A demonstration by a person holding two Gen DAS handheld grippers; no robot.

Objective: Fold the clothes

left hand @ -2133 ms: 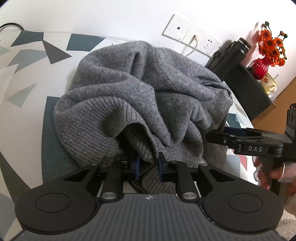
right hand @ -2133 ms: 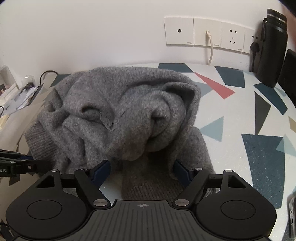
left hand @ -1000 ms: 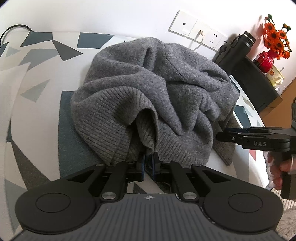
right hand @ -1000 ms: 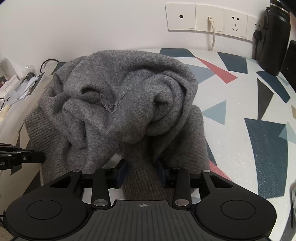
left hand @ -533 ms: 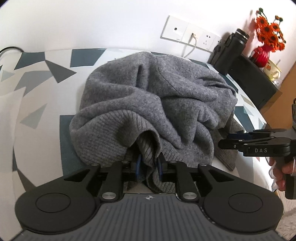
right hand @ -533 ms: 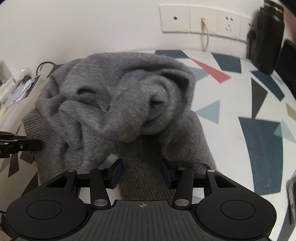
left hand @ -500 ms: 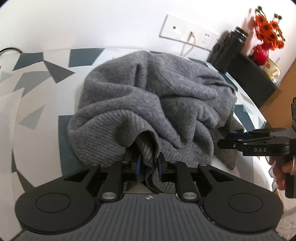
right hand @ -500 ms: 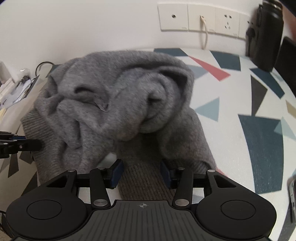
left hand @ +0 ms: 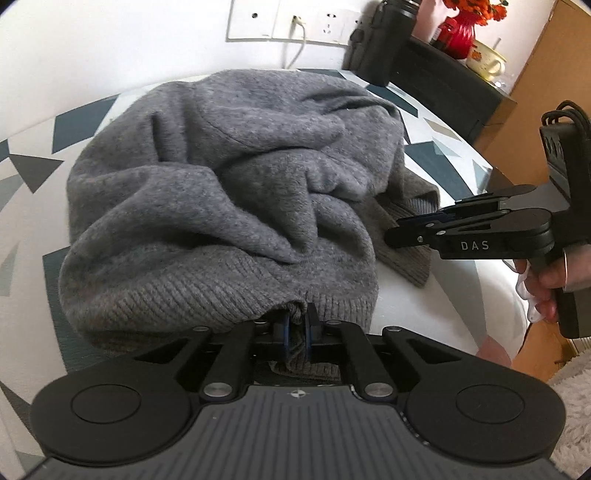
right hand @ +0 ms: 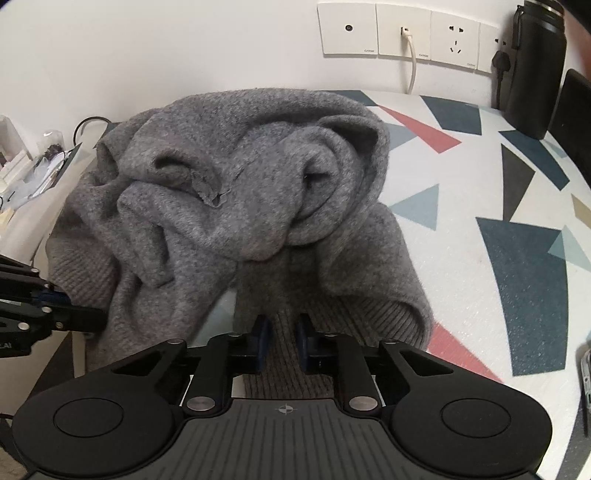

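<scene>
- The worktop (right hand: pixel 517 206) carries everything; its cover is white with dark blue, grey and red triangles; it runs back to a white wall with a row of sockets (right hand: pixel 402 33), one holding a white plug and cable
- The grey sweater (right hand: pixel 236 192) lies crumpled in a heap on the worktop, filling the middle of both my views; its body is bunched in thick folds, and two ribbed edges spread out from the heap toward me
- A tall black bottle (right hand: pixel 535 66) stands on the worktop beyond the sweater, by the sockets; past it, in the left wrist view, a red vase (left hand: pixel 458 33) of orange flowers sits on a dark cabinet
- My right claw (right hand: pixel 282 341) sits at the near edge of the sweater, low over the ribbed band that lies flat on the worktop; its jaws have just been closing, and the band now lies between the blue pads (right hand: pixel 263 341), which stand close together and look to be pinching it
- My left claw (left hand: pixel 296 332) is at the other ribbed edge of the sweater, to the side of the heap; its blue pads are pressed together on a fold of the ribbed hem, with cloth bulging over and below them
- My right hand (left hand: pixel 550 273) shows in the left wrist view, wrapped round the black handle beside the sweater
</scene>
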